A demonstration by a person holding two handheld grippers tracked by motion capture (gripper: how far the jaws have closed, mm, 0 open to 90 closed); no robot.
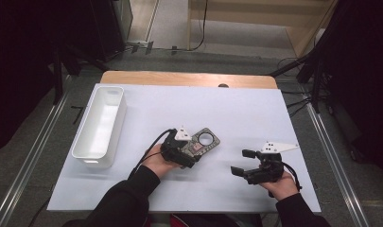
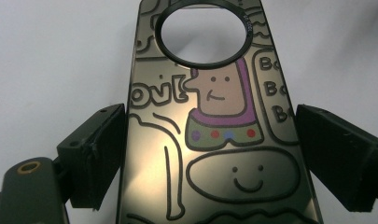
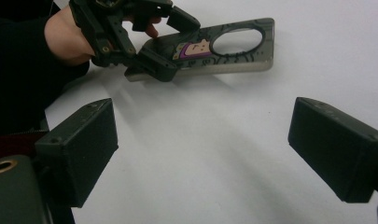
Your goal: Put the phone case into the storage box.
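A dark flat plate (image 1: 206,139) printed with cartoon figures and pierced by a round hole lies on the white sheet near the table's middle. My left gripper (image 1: 191,151) straddles its near end. In the left gripper view the two jaws of the left gripper (image 2: 210,154) press against the plate's (image 2: 214,140) long edges. The right gripper view shows the same grip from the side, the left gripper (image 3: 175,46) closed around the plate (image 3: 252,51), which rests on the sheet. My right gripper (image 1: 242,161) hovers to the right with jaws apart, and between the jaws of the right gripper (image 3: 203,144) is only bare sheet.
A long white bin (image 1: 117,127) stands along the left side of the white sheet (image 1: 236,109). A wooden table edge (image 1: 189,78) runs along the back. Dark stands and cables flank the table on the floor.
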